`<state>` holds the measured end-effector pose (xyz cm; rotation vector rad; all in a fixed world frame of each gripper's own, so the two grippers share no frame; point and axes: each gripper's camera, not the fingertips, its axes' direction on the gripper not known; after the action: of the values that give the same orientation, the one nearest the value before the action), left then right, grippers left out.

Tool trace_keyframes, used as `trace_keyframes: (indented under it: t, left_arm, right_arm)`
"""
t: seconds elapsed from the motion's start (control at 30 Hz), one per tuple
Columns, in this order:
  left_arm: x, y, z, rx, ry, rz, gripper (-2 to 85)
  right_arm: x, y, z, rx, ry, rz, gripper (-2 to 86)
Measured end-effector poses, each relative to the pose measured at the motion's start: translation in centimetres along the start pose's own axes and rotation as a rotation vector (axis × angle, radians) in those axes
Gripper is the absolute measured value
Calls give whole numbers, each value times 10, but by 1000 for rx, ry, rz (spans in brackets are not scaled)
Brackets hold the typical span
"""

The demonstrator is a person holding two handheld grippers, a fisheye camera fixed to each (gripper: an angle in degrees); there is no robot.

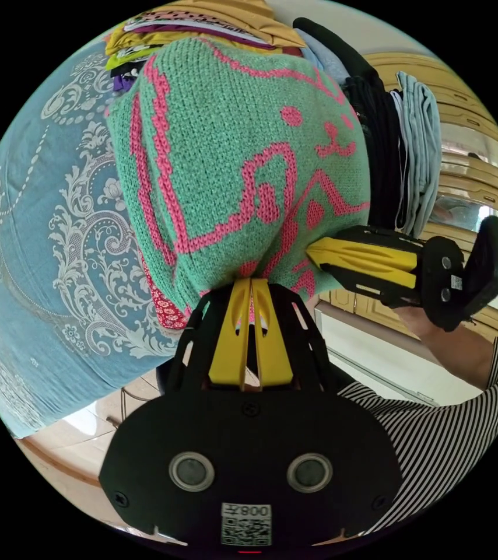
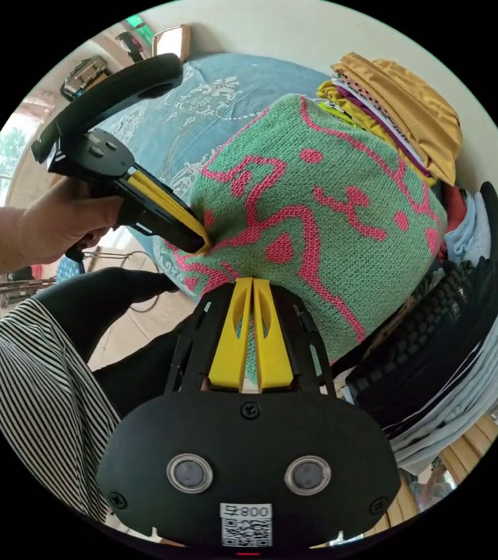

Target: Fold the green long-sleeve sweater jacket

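Left gripper (image 1: 252,283): yellow jaws pressed together, nipping the near edge of the green knitted sweater jacket with pink line pattern (image 1: 231,151); a sliver of pink fabric shows between the jaws. In the right gripper view it (image 2: 202,242) enters from the upper left, held by a hand (image 2: 56,221), its tips closed on the same edge.

Right gripper (image 2: 252,286): yellow jaws likewise closed, green knit caught between them. In the left gripper view it (image 1: 313,254) reaches in from the right and bites the edge just beside the left gripper.

Sweater jacket: bunched into a rounded, folded bundle, lying on the blue bedspread with pale scrollwork print (image 1: 45,233); the pinched edge faces the person, the bulk extends away towards the piles. Long axis cannot be told.

Surroundings: stack of folded garments in yellow, mustard and purple (image 2: 400,111) behind the bundle; stack of dark and pale blue folded clothes (image 1: 406,151) beside it; striped sleeve (image 1: 453,426) near the grippers; wooden furniture (image 1: 476,116) beyond.
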<state>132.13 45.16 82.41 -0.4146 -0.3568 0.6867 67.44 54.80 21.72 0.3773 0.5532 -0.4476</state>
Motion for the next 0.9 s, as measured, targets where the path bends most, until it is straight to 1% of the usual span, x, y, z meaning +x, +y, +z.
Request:
trace_keyframes:
  t: [0.03,0.1,0.2,0.27,0.33,0.4,0.53,0.63,0.8,0.87,0.9]
  left_arm:
    - [4,-6,-2,3,5,10,0]
    - [9,-15,-5,-4,24,32,1]
    - [15,-36,-15,-57,72,51,1]
    - [30,-46,-31,-59,37,100,1]
    - [56,-52,-57,-21,-33,203,1]
    - [71,-59,-76,-1,-31,272,1]
    - [90,-82,-112,27,-57,377,1]
    - [92,-113,-122,22,-53,388,1]
    - [93,-178,-120,12,-83,361,1]
    - [91,-206,-108,-16,-124,338,1]
    - [86,-225,-94,-66,-147,323,1]
  right_arm:
    - [-3,1,-1,1,35,-7,0]
    - [-12,4,-4,-11,169,-30,0]
    - [-9,3,-7,-51,257,29,0]
    - [0,2,-11,-85,276,74,0]
    - [15,2,-15,-116,257,131,0]
    - [40,6,-21,-131,193,233,0]
    - [76,15,-28,-159,146,338,0]
    - [105,24,-32,-174,126,378,0]
    - [173,52,-38,-144,15,393,-1]
    - [199,64,-40,-120,-28,376,-2]
    - [216,73,-41,-103,-60,359,-3]
